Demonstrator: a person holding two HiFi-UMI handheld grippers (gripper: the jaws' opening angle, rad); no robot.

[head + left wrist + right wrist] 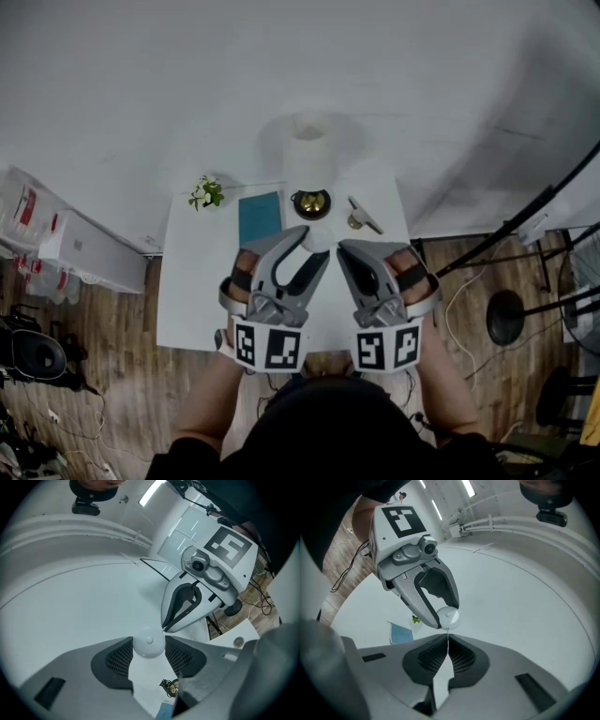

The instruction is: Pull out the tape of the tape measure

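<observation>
White tape measure [149,644] between left jaws; right jaws pinch tape [448,635].

Your left gripper [311,244] and your right gripper [343,247] look like twins, with smooth grey and white shells and long pointed jaws. Inside each jaw sits a black pad [461,657] full of tiny mesh holes. At the back of each one is a white marker cube [269,345] with black squares on it. A small round camera lens [198,566] sits on a grey bump just below the cube. You wear a dark top [319,436] — plain, no pattern showing.
</observation>
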